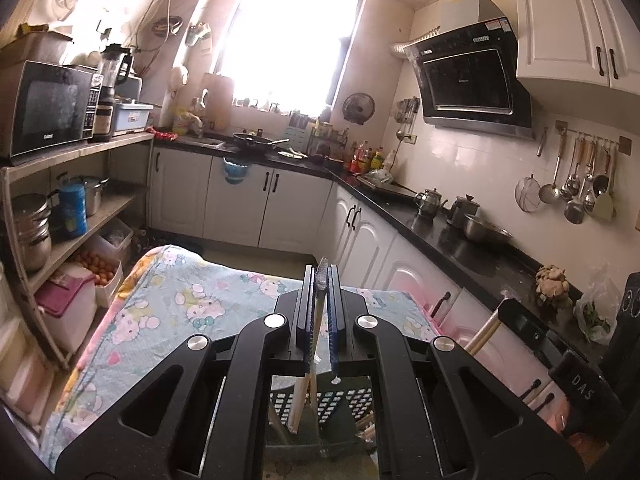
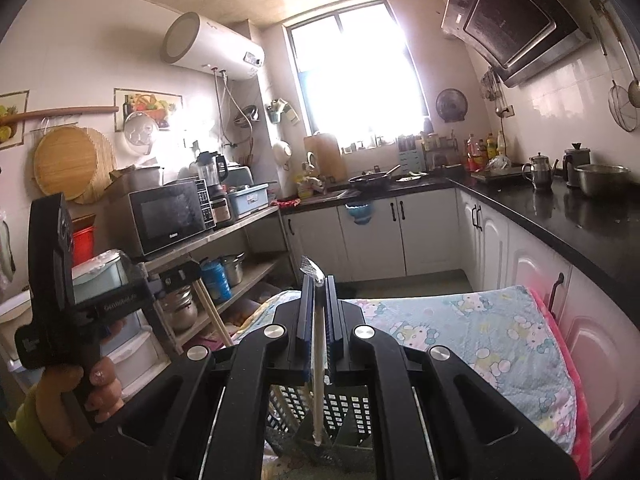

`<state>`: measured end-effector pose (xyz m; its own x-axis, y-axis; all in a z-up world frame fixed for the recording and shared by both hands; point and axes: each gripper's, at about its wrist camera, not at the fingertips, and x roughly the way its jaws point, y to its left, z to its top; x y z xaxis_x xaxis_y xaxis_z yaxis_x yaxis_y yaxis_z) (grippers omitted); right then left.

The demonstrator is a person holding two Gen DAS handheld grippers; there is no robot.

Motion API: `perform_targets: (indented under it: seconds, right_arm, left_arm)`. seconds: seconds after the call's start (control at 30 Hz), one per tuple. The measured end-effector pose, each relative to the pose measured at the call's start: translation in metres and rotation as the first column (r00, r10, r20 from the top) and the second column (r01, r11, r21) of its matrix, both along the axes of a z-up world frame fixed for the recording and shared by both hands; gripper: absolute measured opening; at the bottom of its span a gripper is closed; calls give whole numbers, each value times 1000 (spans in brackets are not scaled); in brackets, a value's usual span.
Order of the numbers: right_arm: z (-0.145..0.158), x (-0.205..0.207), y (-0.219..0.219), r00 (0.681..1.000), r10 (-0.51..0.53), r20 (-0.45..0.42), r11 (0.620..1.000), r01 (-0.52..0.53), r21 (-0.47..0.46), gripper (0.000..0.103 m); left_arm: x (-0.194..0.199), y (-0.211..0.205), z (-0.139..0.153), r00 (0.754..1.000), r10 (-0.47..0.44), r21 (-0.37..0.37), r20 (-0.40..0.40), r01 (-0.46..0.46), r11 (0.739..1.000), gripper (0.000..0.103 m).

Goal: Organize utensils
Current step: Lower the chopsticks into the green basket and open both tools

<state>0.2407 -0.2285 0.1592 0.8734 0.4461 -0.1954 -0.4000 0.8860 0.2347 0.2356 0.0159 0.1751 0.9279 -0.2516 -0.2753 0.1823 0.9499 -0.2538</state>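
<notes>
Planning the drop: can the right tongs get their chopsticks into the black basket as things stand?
Probably yes: the right tongs, shut on wrapped chopsticks, hang over the black perforated basket; nothing visible blocks the way down.

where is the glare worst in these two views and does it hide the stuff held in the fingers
Left wrist view: the window is blown out and washes the upper left wall pale; the chopsticks in the left gripper stay readable. Right wrist view: the same window burns white, yet the wrapped utensil in the right gripper is clear. Both views bend straight edges strongly near the rims.
</notes>
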Motion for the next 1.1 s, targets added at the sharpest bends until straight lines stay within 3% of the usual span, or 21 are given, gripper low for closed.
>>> perform_targets:
  seconds: [0.53,1.1]
  right_arm:
    - [-41,33,11,1000,-23,1,1000,23,2,6]
    - [-83,53,24,999,-49,-7,998,48,-31,6]
  left_arm:
    - [20,-1,-36,1000,-17,-40,-17,16,999,1]
    - [37,-10,-75,998,-41,-24,-54,39,999,1]
